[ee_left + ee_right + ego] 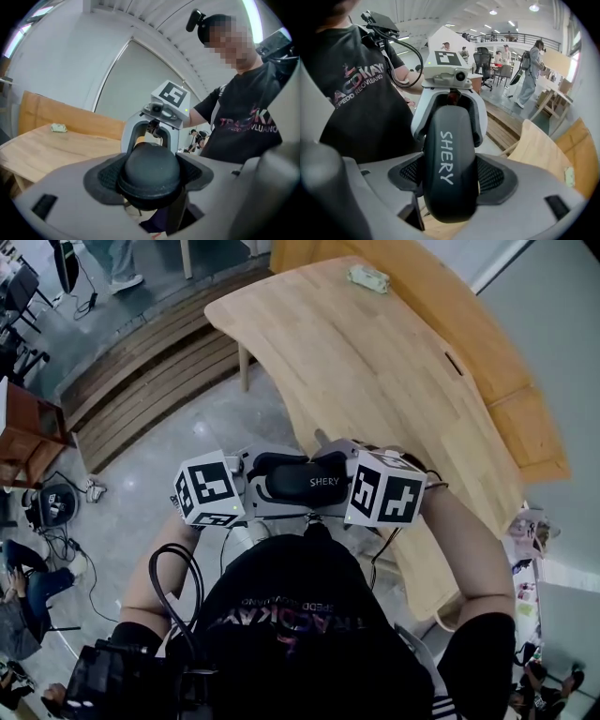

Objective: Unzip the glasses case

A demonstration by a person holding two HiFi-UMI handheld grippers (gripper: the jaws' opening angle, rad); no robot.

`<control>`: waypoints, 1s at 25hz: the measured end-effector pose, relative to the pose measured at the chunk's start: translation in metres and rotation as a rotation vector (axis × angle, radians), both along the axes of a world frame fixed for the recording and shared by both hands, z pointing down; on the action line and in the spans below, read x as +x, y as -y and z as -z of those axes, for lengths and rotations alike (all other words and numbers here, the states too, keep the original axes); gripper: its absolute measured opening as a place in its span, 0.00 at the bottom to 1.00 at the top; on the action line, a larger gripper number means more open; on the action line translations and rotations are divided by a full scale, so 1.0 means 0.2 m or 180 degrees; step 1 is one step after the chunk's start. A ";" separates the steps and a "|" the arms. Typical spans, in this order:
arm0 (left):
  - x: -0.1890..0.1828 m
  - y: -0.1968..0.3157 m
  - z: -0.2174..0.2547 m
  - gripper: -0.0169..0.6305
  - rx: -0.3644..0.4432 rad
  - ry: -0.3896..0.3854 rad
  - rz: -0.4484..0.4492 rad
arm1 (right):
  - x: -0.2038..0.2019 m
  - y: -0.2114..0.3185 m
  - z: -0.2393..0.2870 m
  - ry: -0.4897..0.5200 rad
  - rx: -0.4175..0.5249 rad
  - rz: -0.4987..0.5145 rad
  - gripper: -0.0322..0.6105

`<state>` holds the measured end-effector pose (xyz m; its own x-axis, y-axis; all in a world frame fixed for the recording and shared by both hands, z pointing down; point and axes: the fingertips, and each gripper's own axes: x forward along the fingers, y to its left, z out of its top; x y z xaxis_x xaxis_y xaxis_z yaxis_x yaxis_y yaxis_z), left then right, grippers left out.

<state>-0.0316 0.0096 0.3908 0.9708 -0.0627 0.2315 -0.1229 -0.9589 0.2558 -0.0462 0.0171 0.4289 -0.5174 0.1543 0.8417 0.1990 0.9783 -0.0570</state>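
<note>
A black glasses case (298, 482) with white "SHERY" lettering is held level in front of the person's chest, between both grippers. My left gripper (269, 487) takes its left end. In the left gripper view the rounded end of the case (149, 171) fills the gap, and both pads (105, 177) touch its sides. My right gripper (330, 486) holds the other end. In the right gripper view the case (450, 164) runs away from the camera with the pads (490, 176) against both sides. No zipper pull shows in any view.
A curved wooden table (375, 371) lies ahead and to the right, with a small pale packet (368, 277) at its far end. A slatted wooden bench (141, 381) stands to the left. Cables hang at the person's left arm. Other people stand in the background.
</note>
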 end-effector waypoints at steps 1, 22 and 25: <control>0.00 0.00 0.01 0.55 -0.0017 -0.0059 0.0022 | 0.00 0.00 0.01 0.0027 -0.0012 -0.0004 0.58; -0.34 0.40 0.35 0.54 -0.0112 -0.0772 0.1275 | 0.01 0.20 0.54 0.2710 0.0550 -0.1891 0.32; -0.34 0.39 0.40 0.54 0.0043 -0.0786 0.1278 | -0.04 0.14 0.47 0.2872 -0.0032 -0.2206 0.28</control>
<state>-0.0992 -0.0680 0.3117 0.8950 -0.4459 -0.0069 -0.4218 -0.8514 0.3119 -0.0546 -0.0114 0.3351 -0.9104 -0.3963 0.1191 -0.4122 0.8940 -0.1756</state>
